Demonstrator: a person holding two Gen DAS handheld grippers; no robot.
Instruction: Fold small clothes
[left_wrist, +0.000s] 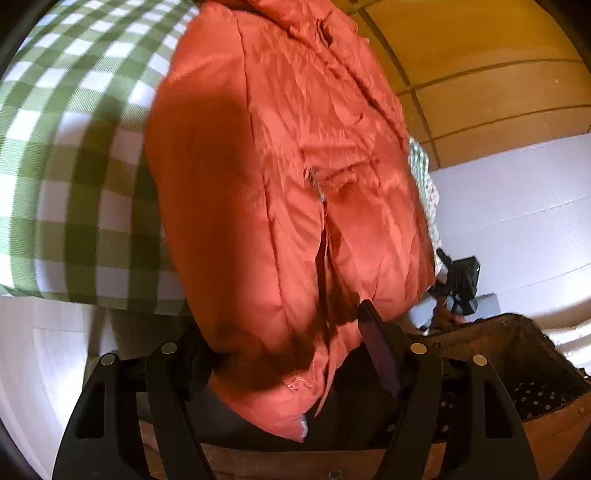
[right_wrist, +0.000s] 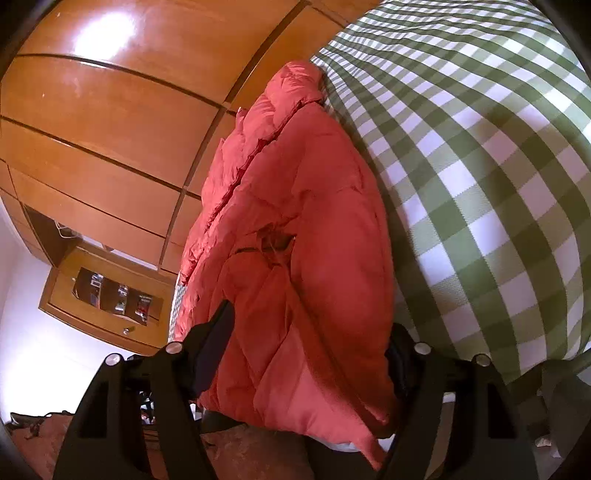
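Centre of both frames: red puffy jacket (left_wrist: 280, 192) fills the view, its near end bunched between each tool's fingers. Left gripper (left_wrist: 291, 354) and right gripper (right_wrist: 306, 354) each stand fairly wide yet clamp thick padding, likely to lift the hem for a fold. Jacket lies on the green checked bedspread (right_wrist: 480, 166), along its edge. Wooden wardrobe (right_wrist: 110, 122) runs upper left of the right view; a dark studded basket (left_wrist: 517, 369) sits lower right of the left view, close under the grip.

Puffy orange-red quilted jacket (left_wrist: 280, 192), bunched lengthwise on the green-checked bedspread (left_wrist: 74, 147)
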